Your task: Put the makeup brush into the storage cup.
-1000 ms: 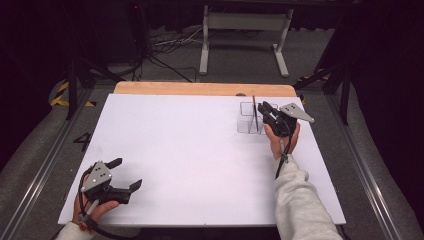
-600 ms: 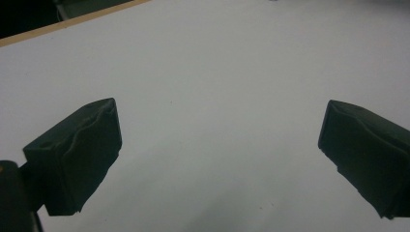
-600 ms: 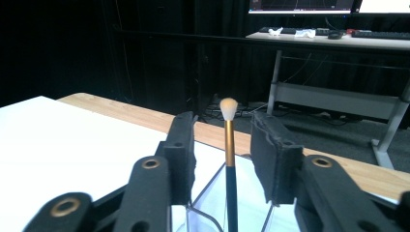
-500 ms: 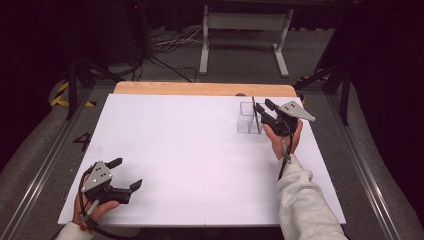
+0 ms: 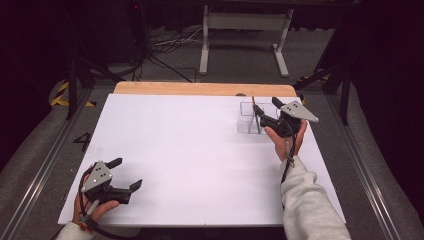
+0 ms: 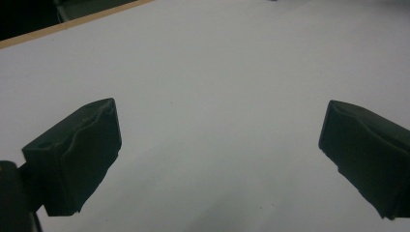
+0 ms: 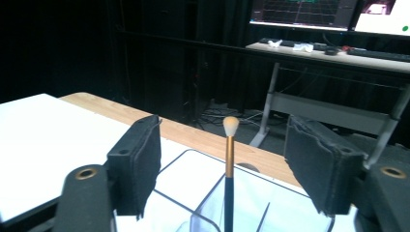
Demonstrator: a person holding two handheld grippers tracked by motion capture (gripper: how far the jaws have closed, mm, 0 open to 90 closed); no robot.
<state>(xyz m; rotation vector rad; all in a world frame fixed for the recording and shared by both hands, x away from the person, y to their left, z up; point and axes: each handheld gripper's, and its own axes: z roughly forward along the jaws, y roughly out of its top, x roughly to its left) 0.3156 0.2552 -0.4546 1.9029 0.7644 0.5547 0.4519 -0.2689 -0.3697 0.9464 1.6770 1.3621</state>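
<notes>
While the right hand-held gripper [image 7: 225, 169] has just been opening, jaws now wide and holding nothing, the slim black-handled, gold-ferruled makeup brush [image 7: 229, 164] stands between them in the clear plastic organiser [image 7: 193, 166]; light, stiff, slippery; best pinched mid-handle.

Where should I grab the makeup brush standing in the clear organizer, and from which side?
Grip the brush on its gold ferrule, just below the bristles, coming from above. It stands upright in the clear organizer, so the top is the part its walls leave free.

Even overhead light brightens the white counter [image 5: 190, 150]; surroundings from nine through three o'clock sit dark. Monitors [image 7: 309, 12] glow at one o'clock. Close fingers [image 6: 77, 154] blur softly.
</notes>
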